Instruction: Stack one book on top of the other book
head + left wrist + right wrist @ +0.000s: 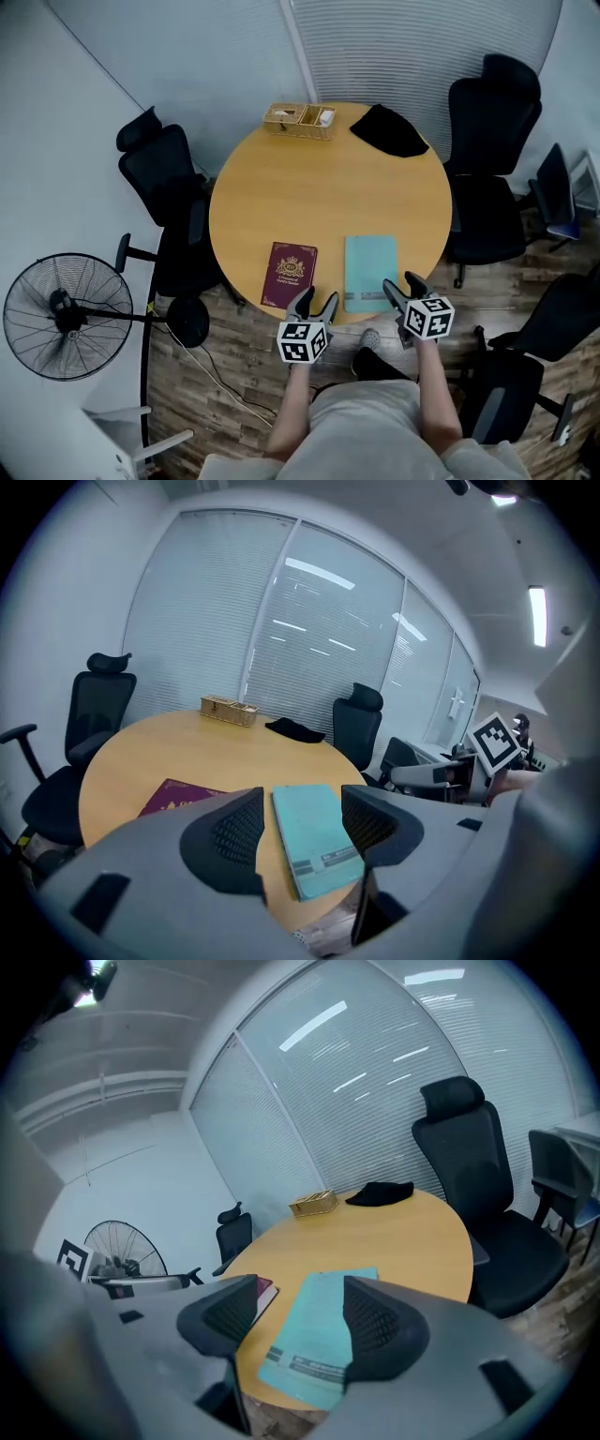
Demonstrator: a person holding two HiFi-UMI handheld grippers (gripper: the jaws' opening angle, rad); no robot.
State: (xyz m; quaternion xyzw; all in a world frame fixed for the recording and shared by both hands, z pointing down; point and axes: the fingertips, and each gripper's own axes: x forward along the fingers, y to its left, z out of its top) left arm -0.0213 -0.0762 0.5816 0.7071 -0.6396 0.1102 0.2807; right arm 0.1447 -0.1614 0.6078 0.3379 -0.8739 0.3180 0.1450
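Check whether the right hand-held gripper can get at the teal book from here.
Probably yes: the right hand-held gripper hovers open at the near edge of the table, beside the teal book, with nothing between them.

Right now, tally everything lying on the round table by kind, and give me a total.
Books: 2, a maroon book and a teal book
Wicker tray: 1
Black cloth: 1
Total: 4

Two closed books, unstacked.
The maroon book (289, 275) and teal book (370, 272) lie flat, side by side but apart, near the edge of the round table (328, 187).
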